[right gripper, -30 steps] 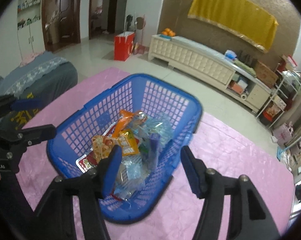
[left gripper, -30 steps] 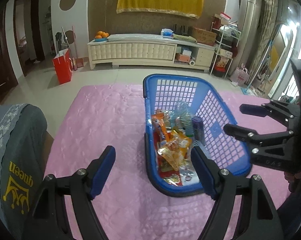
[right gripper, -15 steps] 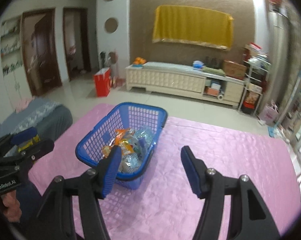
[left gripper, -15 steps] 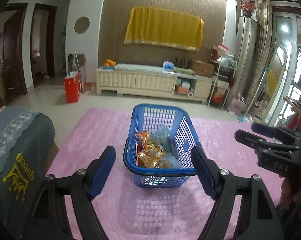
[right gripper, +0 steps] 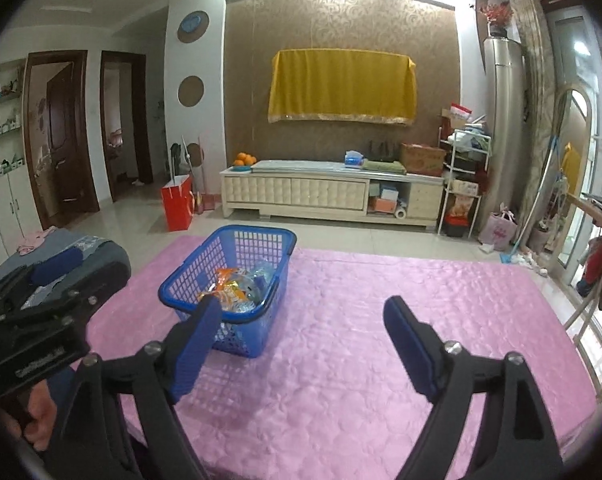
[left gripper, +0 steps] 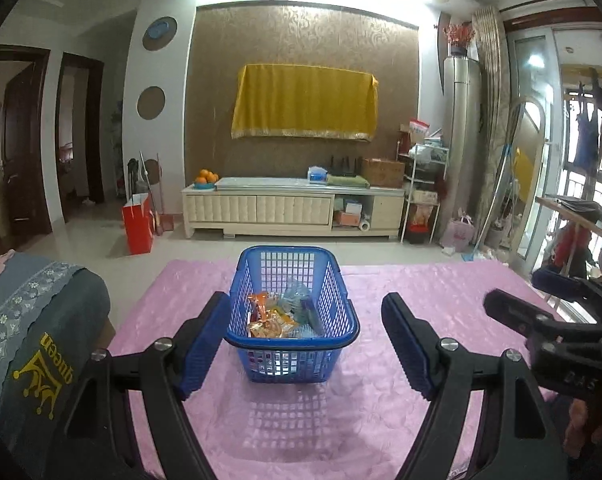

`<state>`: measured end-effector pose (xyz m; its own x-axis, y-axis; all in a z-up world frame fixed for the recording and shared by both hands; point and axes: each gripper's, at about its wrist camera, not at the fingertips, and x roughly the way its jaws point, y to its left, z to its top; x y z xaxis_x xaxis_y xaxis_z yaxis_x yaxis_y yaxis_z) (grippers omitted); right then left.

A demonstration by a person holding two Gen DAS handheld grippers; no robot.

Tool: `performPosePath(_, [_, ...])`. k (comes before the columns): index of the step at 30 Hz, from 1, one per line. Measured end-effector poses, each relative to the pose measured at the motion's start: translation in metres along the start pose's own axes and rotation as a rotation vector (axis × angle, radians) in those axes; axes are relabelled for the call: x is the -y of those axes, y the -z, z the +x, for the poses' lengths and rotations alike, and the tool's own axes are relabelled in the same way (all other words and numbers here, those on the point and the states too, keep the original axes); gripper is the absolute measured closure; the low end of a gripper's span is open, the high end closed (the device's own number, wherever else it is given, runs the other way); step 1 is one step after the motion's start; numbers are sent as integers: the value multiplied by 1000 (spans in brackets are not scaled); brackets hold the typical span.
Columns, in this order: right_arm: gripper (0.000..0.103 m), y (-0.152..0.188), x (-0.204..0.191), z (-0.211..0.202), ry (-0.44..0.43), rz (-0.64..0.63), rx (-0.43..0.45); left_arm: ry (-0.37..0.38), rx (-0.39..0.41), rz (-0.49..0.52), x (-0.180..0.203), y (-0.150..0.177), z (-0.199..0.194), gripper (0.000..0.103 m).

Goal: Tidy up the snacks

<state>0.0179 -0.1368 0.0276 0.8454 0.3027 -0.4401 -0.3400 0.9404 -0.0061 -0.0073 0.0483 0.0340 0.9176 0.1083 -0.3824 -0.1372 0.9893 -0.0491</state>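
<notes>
Blue plastic basket of crinkly snack packets sits on the pink table cover; likely light, stiff at the rim, the packets slippery. Both the left gripper and right gripper are spread and empty, the right's jaws just having widened; the rim looks the best hold.

A pink quilted cover spreads across the near surface; a grey cloth with a yellow crown print lies at its left edge. Against the far wall stands a long cream cabinet – oranges at its left end, a cardboard box at its right; a yellow cloth hangs above it; a red paper bag sits on the floor to its left.
</notes>
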Motion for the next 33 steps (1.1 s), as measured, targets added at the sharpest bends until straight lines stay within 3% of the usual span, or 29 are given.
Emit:
performPosePath(3, [14,7,4,-11,5,10,28,2,-23,-1,4,7,-3,27])
performPosePath(7, [1,20,10,-14,14,25,29,-7,-28,20,11,15,-12,27])
performPosePath(12, [0,27,19,-17,3,54,32,-12,-27,64,23,19,-22,15])
performPosePath(14, [0,30,20,-17,5,59,29,-27,-22,82,27,23,-26,0])
performPosePath(33, [0,43,23,-21,11,47,6,-17,-40,94,34,31,-29,0])
